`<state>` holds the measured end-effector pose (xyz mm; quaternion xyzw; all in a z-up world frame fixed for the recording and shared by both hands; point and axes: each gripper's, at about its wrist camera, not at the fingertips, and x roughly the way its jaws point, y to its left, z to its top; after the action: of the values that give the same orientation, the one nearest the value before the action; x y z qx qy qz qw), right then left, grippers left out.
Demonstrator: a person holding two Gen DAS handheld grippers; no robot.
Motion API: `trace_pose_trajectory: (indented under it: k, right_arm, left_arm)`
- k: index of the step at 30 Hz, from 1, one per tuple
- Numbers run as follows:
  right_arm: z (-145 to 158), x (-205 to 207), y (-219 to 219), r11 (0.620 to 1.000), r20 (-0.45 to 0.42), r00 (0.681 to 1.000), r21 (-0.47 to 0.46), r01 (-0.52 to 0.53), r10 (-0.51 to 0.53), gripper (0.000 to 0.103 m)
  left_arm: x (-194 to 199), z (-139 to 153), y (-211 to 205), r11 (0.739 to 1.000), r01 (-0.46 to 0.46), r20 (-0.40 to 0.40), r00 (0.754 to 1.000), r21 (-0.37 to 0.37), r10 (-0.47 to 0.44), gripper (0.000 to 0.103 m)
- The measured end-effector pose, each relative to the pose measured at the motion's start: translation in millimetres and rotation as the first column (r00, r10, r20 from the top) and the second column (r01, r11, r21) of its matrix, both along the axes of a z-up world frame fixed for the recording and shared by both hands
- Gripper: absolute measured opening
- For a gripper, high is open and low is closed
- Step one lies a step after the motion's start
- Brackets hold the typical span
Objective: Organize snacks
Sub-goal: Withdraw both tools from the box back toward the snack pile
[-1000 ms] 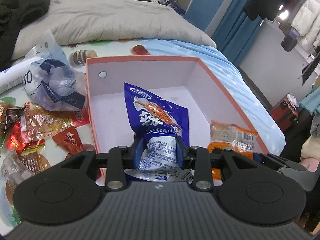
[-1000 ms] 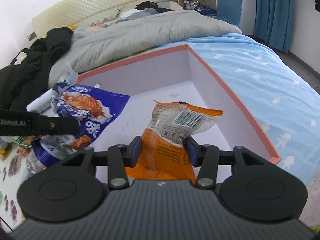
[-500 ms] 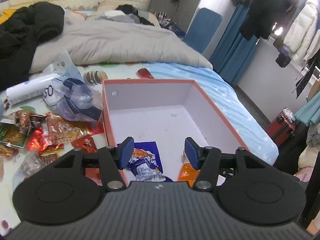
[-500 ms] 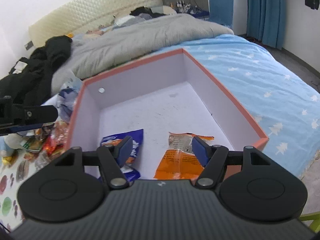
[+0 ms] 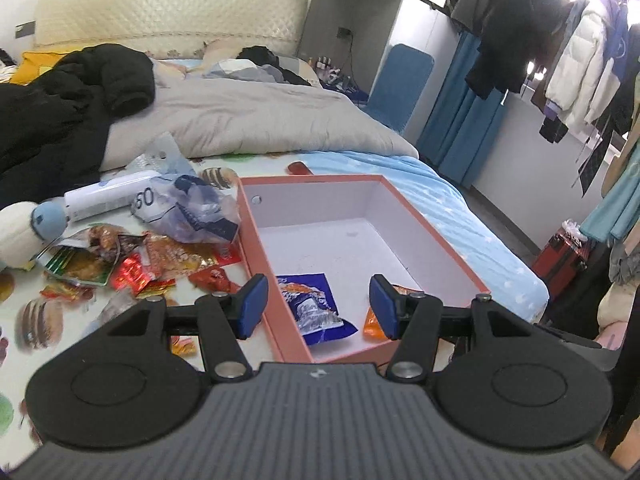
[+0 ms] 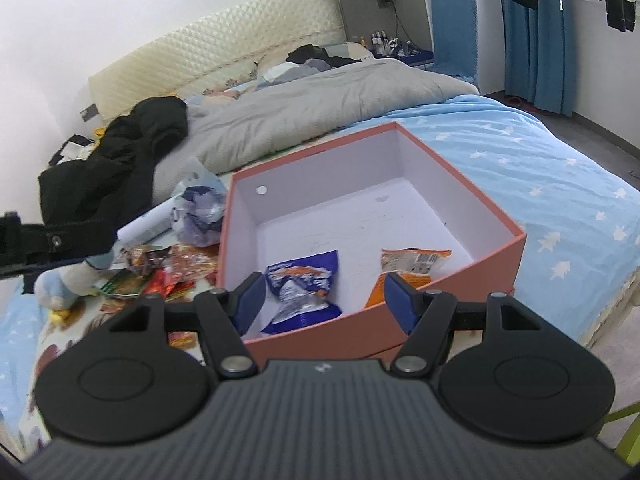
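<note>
An orange box (image 5: 448, 242) with a white inside sits on the bed; it also shows in the right wrist view (image 6: 516, 248). A blue snack packet (image 5: 316, 308) (image 6: 300, 292) and an orange snack packet (image 5: 374, 320) (image 6: 408, 270) lie in its near end. My left gripper (image 5: 318, 308) is open and empty above the box's near left corner. My right gripper (image 6: 324, 302) is open and empty above the box's near wall. A pile of loose red and orange snack packets (image 5: 160, 260) (image 6: 160, 268) lies left of the box.
A crumpled clear bag (image 5: 192, 208), a white tube (image 5: 104, 200) and a plush toy (image 5: 24, 232) lie beyond the snack pile. A grey duvet (image 5: 248, 120) and black clothes (image 5: 60, 108) cover the far bed. The bed edge drops off right of the box.
Both grippers opened and let go of their packets, blue from the left, orange from the right, into the box. Both then pulled back and up.
</note>
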<state>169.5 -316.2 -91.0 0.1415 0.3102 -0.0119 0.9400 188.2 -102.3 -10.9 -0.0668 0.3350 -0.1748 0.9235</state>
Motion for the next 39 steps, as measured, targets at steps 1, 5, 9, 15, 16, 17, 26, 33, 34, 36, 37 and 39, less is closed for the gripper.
trace_pose_trajectory:
  k: [1, 5, 9, 15, 16, 17, 26, 33, 34, 36, 37, 39]
  right_arm:
    - [2.3, -3.3, 3.0, 1.0, 0.008, 1.0, -0.001, -0.008, 0.008, 0.068]
    - [11.6, -17.0, 15.9, 0.999, 0.037, 0.999, -0.022, -0.034, 0.035, 0.068]
    - [14.4, -33.8, 24.8, 0.998, 0.053, 0.996, -0.028, -0.065, 0.066, 0.068]
    - [7.6, -54.8, 45.4, 0.989, 0.05, 0.988, -0.034, -0.142, 0.144, 0.068]
    - [6.4, -57.5, 49.6, 0.988, 0.049, 0.987, -0.037, -0.153, 0.155, 0.068]
    - [5.4, -60.3, 54.1, 0.985, 0.048, 0.985, -0.04, -0.166, 0.168, 0.068]
    - [-4.3, -74.0, 93.0, 0.953, 0.029, 0.953, -0.049, -0.3, 0.301, 0.068]
    - [-10.8, -84.6, 102.8, 0.942, 0.022, 0.943, -0.057, -0.332, 0.333, 0.068]
    - [-11.6, -85.0, 103.7, 0.94, 0.017, 0.941, -0.059, -0.335, 0.337, 0.068]
    - [-11.6, -85.5, 106.7, 0.935, 0.013, 0.937, -0.069, -0.347, 0.348, 0.068]
    - [-11.6, -85.4, 107.7, 0.934, 0.015, 0.936, -0.074, -0.35, 0.352, 0.068]
    - [-12.0, -83.6, 108.1, 0.932, 0.016, 0.933, -0.072, -0.356, 0.358, 0.068]
  left_arm:
    - [-5.6, 0.6, 3.8, 1.0, -0.009, 0.001, 1.0, -0.002, 0.009, 0.062]
    - [-26.2, 1.4, 17.2, 0.999, -0.033, 0.005, 0.999, -0.008, 0.033, 0.062]
    - [-47.9, -0.6, 28.8, 0.998, -0.059, 0.003, 0.998, -0.006, 0.059, 0.062]
    - [-81.8, -6.2, 50.2, 0.995, -0.1, -0.003, 0.995, -0.005, 0.1, 0.064]
    - [-86.7, -7.2, 53.1, 0.994, -0.107, -0.004, 0.994, 0.0, 0.107, 0.065]
    - [-92.1, -8.3, 56.2, 0.993, -0.116, -0.003, 0.993, 0.01, 0.117, 0.065]
    - [-125.4, -22.3, 88.1, 0.98, -0.198, -0.026, 0.98, 0.016, 0.199, 0.066]
    - [-131.9, -42.0, 105.4, 0.969, -0.241, -0.08, 0.966, 0.051, 0.244, 0.067]
    - [-132.1, -43.4, 106.0, 0.97, -0.24, -0.081, 0.967, 0.05, 0.243, 0.067]
    - [-131.2, -44.4, 106.3, 0.97, -0.24, -0.081, 0.967, 0.05, 0.243, 0.067]
    - [-132.0, -45.0, 106.2, 0.969, -0.24, -0.083, 0.966, 0.049, 0.244, 0.067]
    - [-129.1, -45.9, 106.5, 0.97, -0.24, -0.088, 0.966, 0.048, 0.243, 0.067]
